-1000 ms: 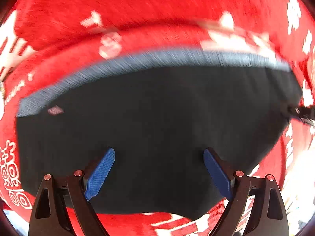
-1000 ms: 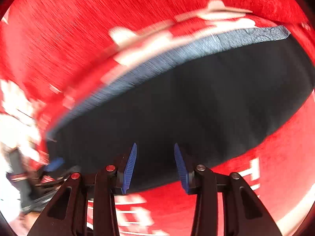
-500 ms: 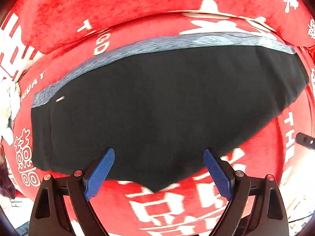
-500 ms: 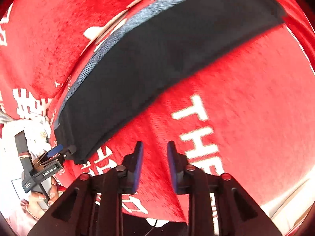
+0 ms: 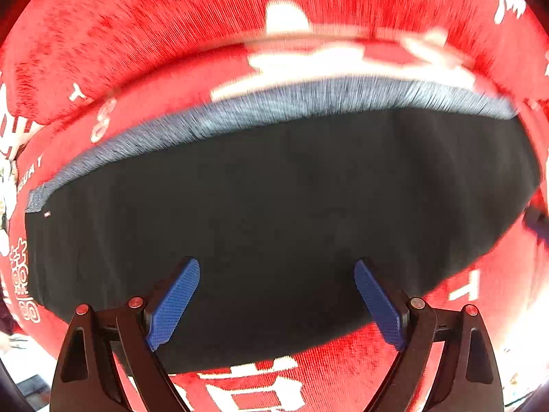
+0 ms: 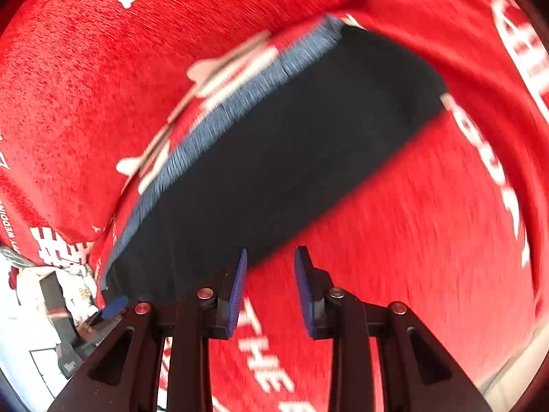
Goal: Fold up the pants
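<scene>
The pants [image 5: 274, 213] lay flat on the red blanket [image 5: 206, 17], already doubled into a wide dark slab with the grey waistband [image 5: 308, 103] along the far edge. My left hand-held gripper [image 5: 277, 304] pointed straight down over them, jaws spread wide with nothing between the pads, and the near fold edge ran crosswise just under and in front of its fingertips. So the long axis of the pants ran side to side in that view, square to the way I was looking.

From my right hand-held gripper [image 6: 270, 290] the same slab [image 6: 291, 158] stretched away on a slant, from lower left to upper right. Its jaws stood narrow and empty, over bare blanket just off the near edge, the left pad almost at the hem.

I judged the left hand the nearer one: it was over cloth, the right beside it. Any next fold would have to start from that near long edge.
</scene>
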Demonstrator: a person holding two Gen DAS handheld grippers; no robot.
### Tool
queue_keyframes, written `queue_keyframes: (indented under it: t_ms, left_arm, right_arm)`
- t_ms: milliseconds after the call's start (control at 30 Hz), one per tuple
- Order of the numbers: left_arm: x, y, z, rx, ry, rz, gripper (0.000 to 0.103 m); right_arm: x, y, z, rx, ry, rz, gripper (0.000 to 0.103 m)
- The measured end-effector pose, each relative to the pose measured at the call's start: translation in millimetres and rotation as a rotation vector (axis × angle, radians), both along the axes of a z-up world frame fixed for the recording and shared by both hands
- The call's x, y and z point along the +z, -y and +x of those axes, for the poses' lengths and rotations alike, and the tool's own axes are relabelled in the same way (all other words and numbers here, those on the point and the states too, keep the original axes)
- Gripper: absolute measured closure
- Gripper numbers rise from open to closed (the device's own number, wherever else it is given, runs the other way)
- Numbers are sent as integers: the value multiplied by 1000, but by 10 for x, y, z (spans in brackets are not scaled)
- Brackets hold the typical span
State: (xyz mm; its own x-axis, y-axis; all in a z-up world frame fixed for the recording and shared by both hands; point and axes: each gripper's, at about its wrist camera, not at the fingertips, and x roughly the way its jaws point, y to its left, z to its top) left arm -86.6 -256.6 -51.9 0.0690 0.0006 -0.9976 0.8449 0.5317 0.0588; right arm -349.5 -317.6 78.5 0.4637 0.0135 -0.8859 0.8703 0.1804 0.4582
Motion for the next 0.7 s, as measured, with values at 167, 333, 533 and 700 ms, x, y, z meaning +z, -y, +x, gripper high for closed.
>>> queue_keyframes:
  t_ms: [167, 333, 533, 700]
  left_arm:
    - [24, -80, 17, 24, -6, -3, 7]
    - [114, -155, 48, 7, 2, 14, 7]
    - [160, -269, 114, -22, -29, 6, 7]
    - [319, -526, 168, -53, -48, 0, 7]
  right_arm:
    - [-149, 72, 219, 132, -122, -27, 71]
    - [-121, -266, 153, 173, -203, -9, 61]
    - [42, -679, 2, 88, -140, 62, 60]
    - [97, -1019, 143, 53, -124, 81, 57]
